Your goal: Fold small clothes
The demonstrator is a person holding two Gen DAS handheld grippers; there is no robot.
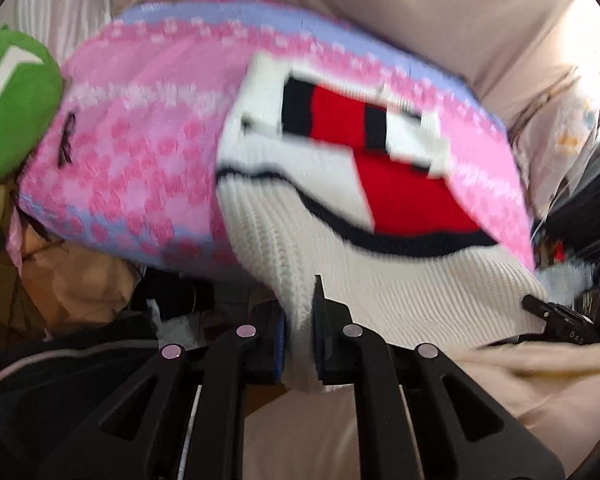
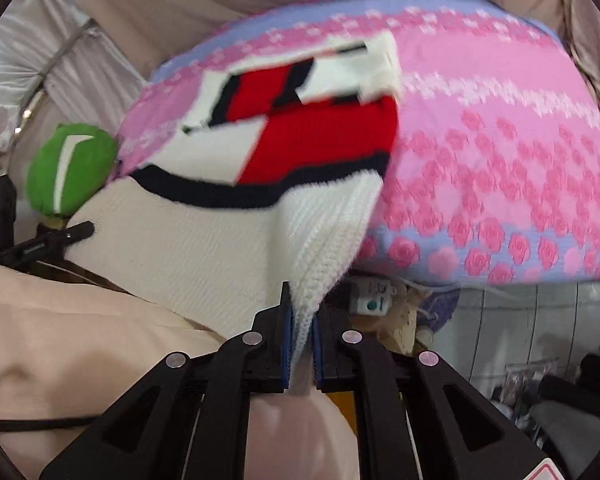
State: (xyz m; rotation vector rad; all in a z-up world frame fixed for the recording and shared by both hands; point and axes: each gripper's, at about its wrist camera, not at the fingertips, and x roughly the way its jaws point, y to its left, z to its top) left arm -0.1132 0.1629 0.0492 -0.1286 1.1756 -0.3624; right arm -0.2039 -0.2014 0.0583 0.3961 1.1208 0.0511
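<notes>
A white knit garment (image 1: 292, 264) with red and black blocks is pinched at one edge by the closed left tongs (image 1: 300, 320) and at the other by the closed right tongs (image 2: 302, 320). Just beyond it a pink flowered cushion (image 2: 500, 152) is seen, with a green toy (image 1: 8, 108) at its left end.

One knitted sweater (image 1: 324, 240); one pink floral blanket (image 1: 148, 152); one green plush toy (image 1: 12, 104); two grippers, left (image 1: 300, 344) and right (image 2: 302, 344).
</notes>
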